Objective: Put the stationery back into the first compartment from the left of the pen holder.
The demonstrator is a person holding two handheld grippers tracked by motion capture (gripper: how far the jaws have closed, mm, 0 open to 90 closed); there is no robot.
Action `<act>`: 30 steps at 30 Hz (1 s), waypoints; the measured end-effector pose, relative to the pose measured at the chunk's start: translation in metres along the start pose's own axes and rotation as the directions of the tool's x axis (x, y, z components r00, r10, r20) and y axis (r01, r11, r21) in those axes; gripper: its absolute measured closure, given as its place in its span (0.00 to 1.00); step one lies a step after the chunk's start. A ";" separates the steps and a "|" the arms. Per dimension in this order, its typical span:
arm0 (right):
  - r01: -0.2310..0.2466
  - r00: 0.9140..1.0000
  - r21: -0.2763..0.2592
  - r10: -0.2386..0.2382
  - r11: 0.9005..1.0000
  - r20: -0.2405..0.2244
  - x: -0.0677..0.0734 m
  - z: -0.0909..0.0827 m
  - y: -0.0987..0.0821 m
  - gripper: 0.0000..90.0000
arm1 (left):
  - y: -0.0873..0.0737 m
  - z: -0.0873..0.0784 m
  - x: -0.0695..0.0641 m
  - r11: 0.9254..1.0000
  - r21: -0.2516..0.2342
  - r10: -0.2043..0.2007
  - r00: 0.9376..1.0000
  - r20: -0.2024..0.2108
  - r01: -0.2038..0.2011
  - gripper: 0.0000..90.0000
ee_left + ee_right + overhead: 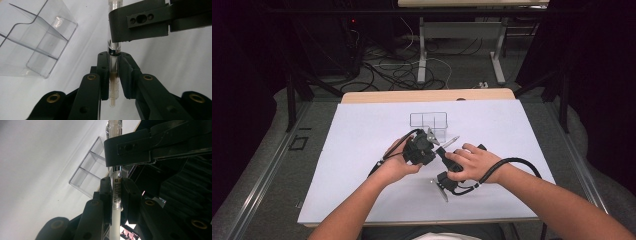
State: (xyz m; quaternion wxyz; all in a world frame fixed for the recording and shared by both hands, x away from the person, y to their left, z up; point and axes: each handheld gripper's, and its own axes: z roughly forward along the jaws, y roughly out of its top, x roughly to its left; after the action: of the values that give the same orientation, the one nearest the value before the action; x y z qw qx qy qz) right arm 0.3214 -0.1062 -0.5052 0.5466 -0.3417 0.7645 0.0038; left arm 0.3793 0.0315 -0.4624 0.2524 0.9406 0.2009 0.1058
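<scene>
Pen (451, 142) hangs above the white counter (362, 150), its long axis slanting toward the clear organizer (428, 120) beyond. Both the left gripper (114, 75) and right gripper (116, 195) are clamped on its barrel, one just behind the other.

White table (362, 150), clear organizer (428, 121) on it

The high view looks forward and down on the white-covered table (362, 150) from afar. Both gripper views sit close, sharing the clear plastic compartment box (32, 45) and transparent pen (116, 192).
</scene>
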 end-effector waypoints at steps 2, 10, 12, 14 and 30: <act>-0.001 1.000 0.005 0.001 1.000 -0.005 -0.001 0.000 0.000 0.88 | 0.000 0.000 0.001 1.000 -0.009 -0.008 1.000 0.002 0.008 0.89; -0.021 1.000 -0.005 0.021 1.000 0.005 -0.006 0.000 -0.008 0.71 | -0.005 -0.001 0.008 0.998 -0.029 -0.055 0.998 -0.001 0.055 0.89; -0.020 1.000 -0.012 0.021 1.000 0.007 -0.008 0.000 -0.010 0.67 | -0.007 -0.001 0.010 0.997 -0.041 -0.071 0.997 0.001 0.071 0.89; -0.048 0.999 -0.028 0.048 0.998 0.001 -0.009 0.000 -0.012 0.63 | -0.008 -0.001 0.012 0.996 -0.045 -0.083 0.997 -0.001 0.083 0.89; -0.286 0.956 -0.071 0.289 0.956 0.042 -0.012 -0.011 -0.026 0.45 | -0.022 -0.012 0.031 0.964 -0.170 -0.208 0.978 -0.005 0.204 0.89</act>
State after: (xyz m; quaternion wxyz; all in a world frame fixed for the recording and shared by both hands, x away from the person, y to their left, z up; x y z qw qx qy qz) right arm 0.3283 -0.1242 -0.4814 0.5486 -0.2439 0.7912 0.1166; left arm 0.3961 0.0679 -0.4606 0.3383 0.8887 0.2907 0.1061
